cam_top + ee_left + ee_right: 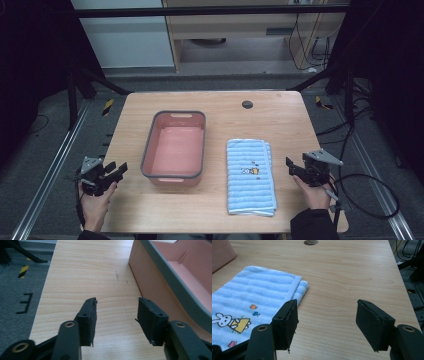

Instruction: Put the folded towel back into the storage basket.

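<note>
On woodgrain table (210,205), ribbed blue towel (250,182), pink rectangular basin (175,147); both grippers spread.

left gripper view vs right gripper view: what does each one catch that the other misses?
Left gripper view alone: the grey rim and inside of the pink tub, and grey floor with markings past the table edge. Right gripper view alone: the blue striped towel with its bunny print, and the round grommet. Both: the wooden table and an open, empty tool, left tool and right tool.
</note>
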